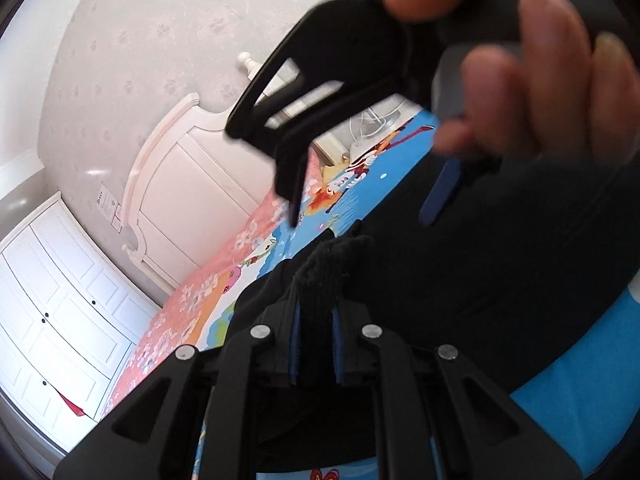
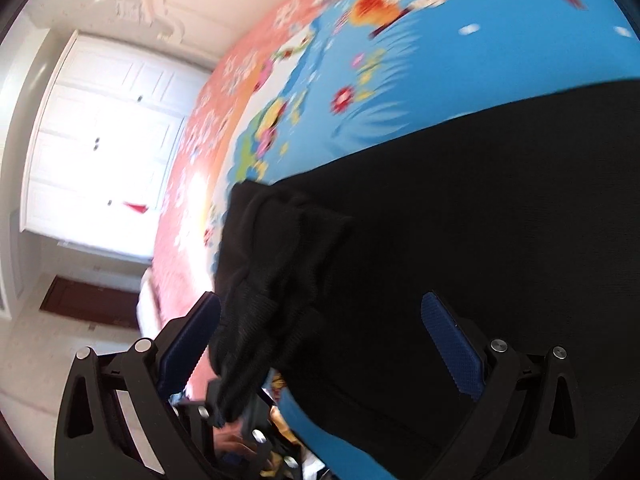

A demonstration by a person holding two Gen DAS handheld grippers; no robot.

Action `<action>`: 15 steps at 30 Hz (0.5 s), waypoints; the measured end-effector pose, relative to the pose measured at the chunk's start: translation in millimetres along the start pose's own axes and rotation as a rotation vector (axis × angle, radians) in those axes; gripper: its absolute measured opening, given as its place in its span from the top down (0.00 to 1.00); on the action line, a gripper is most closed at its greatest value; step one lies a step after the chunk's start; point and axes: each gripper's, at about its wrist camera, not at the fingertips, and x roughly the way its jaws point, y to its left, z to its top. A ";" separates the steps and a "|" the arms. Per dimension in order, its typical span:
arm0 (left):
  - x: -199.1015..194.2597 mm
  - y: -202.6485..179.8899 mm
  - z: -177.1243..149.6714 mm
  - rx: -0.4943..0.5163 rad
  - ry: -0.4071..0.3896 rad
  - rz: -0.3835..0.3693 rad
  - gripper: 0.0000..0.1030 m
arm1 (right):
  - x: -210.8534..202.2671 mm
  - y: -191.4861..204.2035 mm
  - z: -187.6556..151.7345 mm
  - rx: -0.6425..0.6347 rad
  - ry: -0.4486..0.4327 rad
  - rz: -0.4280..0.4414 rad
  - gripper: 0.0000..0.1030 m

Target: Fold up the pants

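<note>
Black knitted fabric of the pants (image 1: 332,264) is pinched between the blue pads of the left tongs (image 1: 316,340), which are closed on a bunched corner of it. Beyond these tongs, the rest of the dark garment is spread over the bed with the blue and pink cartoon-printed cover (image 1: 224,280). The right tongs (image 2: 320,344) are seen with their blue pads standing wide apart; the black cloth (image 2: 480,220) lies between and ahead of them, and a hanging fold passes just beside the left pad, but it is not pressed by either pad. In the left wrist view the right tongs are held above and ahead of the left ones, with the person's hand (image 1: 540,80) on the handle.

A fold is judged to be in hand, one corner being already taken. For the next move, the right tongs should probably be brought down on a second edge of the pants and closed, so that both corners can be carried over together. This view is blurred, so the exact edge cannot be told.
</note>
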 end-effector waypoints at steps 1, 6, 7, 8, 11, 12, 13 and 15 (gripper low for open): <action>-1.4 1.5 -0.2 -0.010 -0.002 -0.004 0.88 | 5.3 2.1 1.5 -0.007 0.017 0.000 0.06; -4.2 -4.0 -1.4 -0.005 -0.018 -0.010 0.88 | 41.7 18.2 17.3 -0.031 0.087 0.060 0.60; -3.2 -6.9 -0.5 0.007 -0.016 -0.007 0.88 | 42.7 20.3 17.7 -0.053 0.087 0.045 0.70; -0.8 -8.9 0.4 0.018 -0.013 -0.003 0.88 | 41.3 21.5 16.8 -0.078 0.078 0.029 0.73; -2.3 -16.2 6.2 0.041 -0.047 0.004 0.89 | 15.3 25.9 12.6 -0.146 0.017 -0.005 0.77; -5.1 -21.9 12.6 0.043 -0.071 -0.006 0.89 | 5.2 26.2 11.0 -0.166 -0.007 -0.019 0.77; -7.2 -27.1 18.4 0.038 -0.090 -0.024 0.89 | -12.7 24.0 7.0 -0.193 -0.044 -0.040 0.77; -11.6 -46.0 32.1 0.043 -0.130 -0.066 0.89 | -33.2 9.2 5.0 -0.184 -0.081 -0.053 0.77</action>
